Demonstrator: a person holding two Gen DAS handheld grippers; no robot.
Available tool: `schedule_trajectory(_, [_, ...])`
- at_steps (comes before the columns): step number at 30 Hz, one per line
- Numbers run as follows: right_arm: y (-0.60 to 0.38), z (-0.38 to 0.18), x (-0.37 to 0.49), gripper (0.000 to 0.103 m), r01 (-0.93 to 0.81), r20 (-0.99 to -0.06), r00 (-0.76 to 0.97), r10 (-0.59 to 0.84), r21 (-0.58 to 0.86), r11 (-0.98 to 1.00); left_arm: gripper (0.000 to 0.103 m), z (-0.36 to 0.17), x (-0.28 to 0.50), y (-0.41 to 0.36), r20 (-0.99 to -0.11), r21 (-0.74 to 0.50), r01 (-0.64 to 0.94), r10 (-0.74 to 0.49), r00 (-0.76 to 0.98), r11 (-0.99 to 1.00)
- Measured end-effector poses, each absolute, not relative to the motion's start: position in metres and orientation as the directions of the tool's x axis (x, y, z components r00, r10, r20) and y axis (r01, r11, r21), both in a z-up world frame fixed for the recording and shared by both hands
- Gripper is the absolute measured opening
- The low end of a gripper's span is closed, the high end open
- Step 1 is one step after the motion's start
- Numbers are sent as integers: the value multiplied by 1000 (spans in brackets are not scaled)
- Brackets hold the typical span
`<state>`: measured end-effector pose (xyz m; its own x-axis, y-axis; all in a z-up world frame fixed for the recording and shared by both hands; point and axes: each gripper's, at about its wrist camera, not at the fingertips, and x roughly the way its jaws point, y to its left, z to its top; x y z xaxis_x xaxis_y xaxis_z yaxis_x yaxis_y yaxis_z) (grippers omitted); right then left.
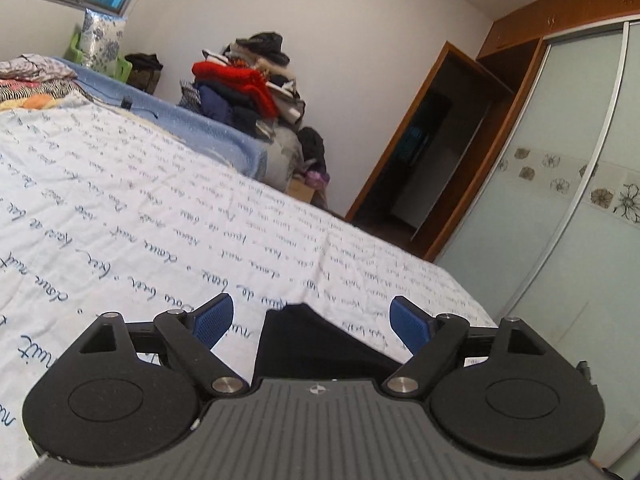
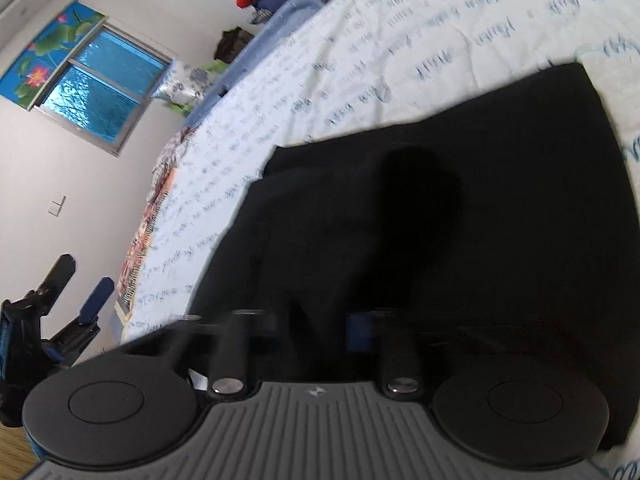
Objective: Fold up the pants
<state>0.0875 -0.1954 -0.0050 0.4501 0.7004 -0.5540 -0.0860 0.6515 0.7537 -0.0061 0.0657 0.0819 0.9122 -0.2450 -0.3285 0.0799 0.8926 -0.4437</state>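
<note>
Black pants lie on the white bedsheet with blue script, filling most of the right wrist view; they look folded into a broad block. My right gripper is low over their near edge, blurred; a fold of black cloth sits between its fingers, and I cannot tell if they grip it. In the left wrist view a corner of the pants shows between my left gripper's blue pads, which are wide open and empty. The left gripper also shows in the right wrist view, off the bed's left edge.
The bed stretches ahead with a blue blanket along its far side. A pile of clothes stands against the far wall. A sliding wardrobe and a doorway are at the right. A window is at the left.
</note>
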Motion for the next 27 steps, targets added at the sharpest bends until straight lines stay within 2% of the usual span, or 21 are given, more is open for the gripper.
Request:
schedule_trajectory(5, [-207, -7, 83, 18, -80, -503, 465, 728, 795, 601, 87, 80, -7, 68, -317, -462, 69, -238, 918, 884])
schedule_trajectory(10, [-233, 28, 91, 15, -151, -473, 502, 725, 777, 611, 89, 89, -10, 69, -284, -492, 72, -238, 929, 867])
schedule_trajectory(14, [-275, 55, 93, 11, -156, -503, 539, 676, 729, 667, 95, 95, -15, 65, -251, -505, 108, -265, 931, 856])
schedule_trajectory(19, [-306, 16, 87, 11, -25, -615, 519, 594, 684, 729, 96, 88, -6, 44, -286, -477, 156, -320, 903, 865])
schedule_trajectory(22, [-313, -2, 76, 11, 7, -570, 546, 614, 736, 677, 96, 81, 2, 33, -319, -468, 171, -346, 882, 867])
schedule_trajectory(27, [-318, 15, 69, 11, -24, -515, 584, 627, 761, 648, 96, 75, 4, 20, -351, -425, 187, -352, 868, 886])
